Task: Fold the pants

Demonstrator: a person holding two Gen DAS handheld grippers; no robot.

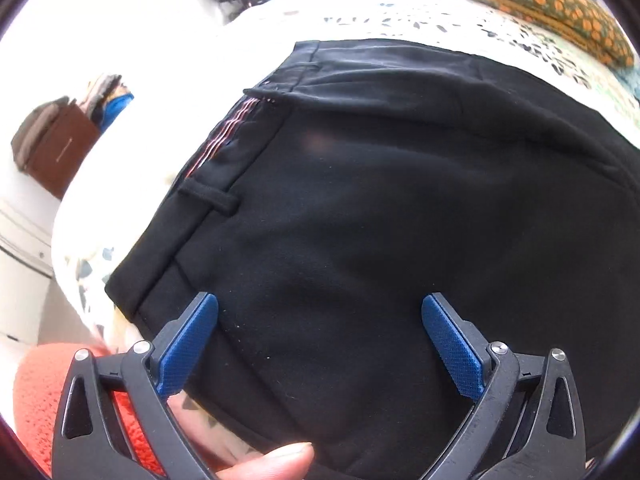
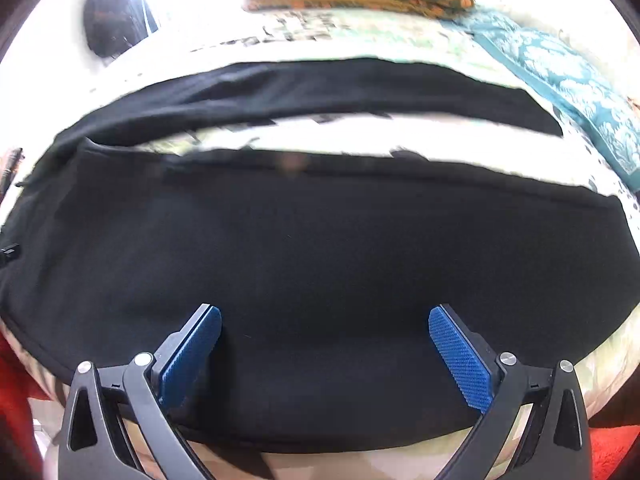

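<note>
Pants (image 2: 320, 248) lie spread flat on the bed sheet (image 2: 360, 136), both legs apart with a strip of sheet showing between them, so judged at 0 folds complete; all folding is left: 1 leg over the other, then lengthwise folds. Fabric is black, matte, fine woven, smooth with few creases; far leg (image 2: 320, 84) forms a long narrow band, near leg is broad and fills the right wrist view. Sheet is pale with a small dark leaf print, soft underneath. In the left wrist view the waistband (image 1: 208, 184) sits at left, a stiffer doubled strip carrying a belt loop (image 1: 208, 198) and a pink-striped lining edge. Left gripper (image 1: 320, 312) hovers over the seat area, jaws spread wide, nothing between the blue knurled pads (image 1: 188, 344). Right gripper (image 2: 324, 320) hovers over the near leg, jaws likewise wide apart and empty. A fingertip (image 1: 276, 460) of the person shows at the bottom edge
</note>
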